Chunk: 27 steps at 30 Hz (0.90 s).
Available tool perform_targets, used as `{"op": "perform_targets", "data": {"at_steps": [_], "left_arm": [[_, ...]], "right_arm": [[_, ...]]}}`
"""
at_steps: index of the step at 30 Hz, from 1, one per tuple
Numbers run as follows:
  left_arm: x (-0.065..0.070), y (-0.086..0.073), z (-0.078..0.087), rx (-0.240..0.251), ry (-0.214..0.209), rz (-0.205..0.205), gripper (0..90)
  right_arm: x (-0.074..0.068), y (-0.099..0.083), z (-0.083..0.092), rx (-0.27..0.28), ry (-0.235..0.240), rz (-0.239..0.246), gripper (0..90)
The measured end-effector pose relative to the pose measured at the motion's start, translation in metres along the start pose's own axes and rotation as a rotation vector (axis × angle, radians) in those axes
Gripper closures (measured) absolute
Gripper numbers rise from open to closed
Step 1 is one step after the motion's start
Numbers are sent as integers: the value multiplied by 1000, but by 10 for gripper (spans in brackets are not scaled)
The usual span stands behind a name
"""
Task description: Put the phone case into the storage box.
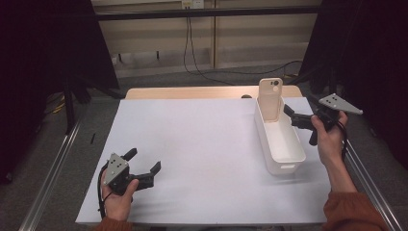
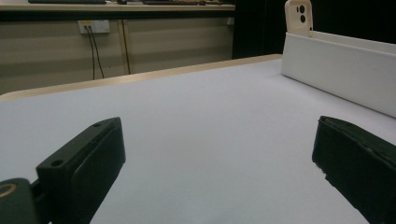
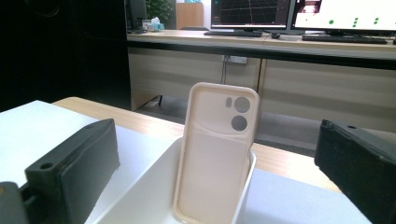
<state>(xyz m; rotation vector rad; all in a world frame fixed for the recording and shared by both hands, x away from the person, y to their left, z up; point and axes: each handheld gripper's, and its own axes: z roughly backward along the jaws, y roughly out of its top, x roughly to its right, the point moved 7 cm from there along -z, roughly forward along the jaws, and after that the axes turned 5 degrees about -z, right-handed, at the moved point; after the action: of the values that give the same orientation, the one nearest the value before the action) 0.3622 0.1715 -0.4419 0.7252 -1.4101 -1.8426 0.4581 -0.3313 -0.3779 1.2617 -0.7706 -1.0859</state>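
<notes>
Cream phone case leans upright at the white bin's far end; both grippers' jaws apart.

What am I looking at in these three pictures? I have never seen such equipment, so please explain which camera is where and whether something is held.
There is no robot here: a person holds a hand tool with two black jaws in each hand. The high view looks down on the table from above. There the left gripper rests low near the front edge of the white table cover, and the right gripper is raised beside a long white bin.

The other two pictures come from small cameras riding on the tools, looking out between their own jaws. A beige phone case stands upright in the far end of the bin, leaning on its end wall, with its camera holes at the top. Both grippers are open and hold nothing; the right one points at the case.
</notes>
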Motion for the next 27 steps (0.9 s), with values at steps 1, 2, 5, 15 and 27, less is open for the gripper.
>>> {"op": "perform_targets", "data": {"at_steps": [1, 2, 5, 15, 27], "left_arm": [[0, 0, 0, -3, 1, -3, 26], [0, 0, 1, -4, 0, -7, 26], [1, 0, 2, -4, 3, -5, 26], [1, 0, 3, 1, 3, -2, 26], [1, 1, 4, 4, 10, 2, 27]], "right_arm": [[-1, 0, 2, 2, 2, 1, 0], [-2, 0, 4, 5, 6, 2, 0], [-5, -1, 9, 13, 9, 4, 0], [-16, -8, 25, 16, 20, 10, 0], [-26, -12, 49, 22, 26, 11, 0]]}}
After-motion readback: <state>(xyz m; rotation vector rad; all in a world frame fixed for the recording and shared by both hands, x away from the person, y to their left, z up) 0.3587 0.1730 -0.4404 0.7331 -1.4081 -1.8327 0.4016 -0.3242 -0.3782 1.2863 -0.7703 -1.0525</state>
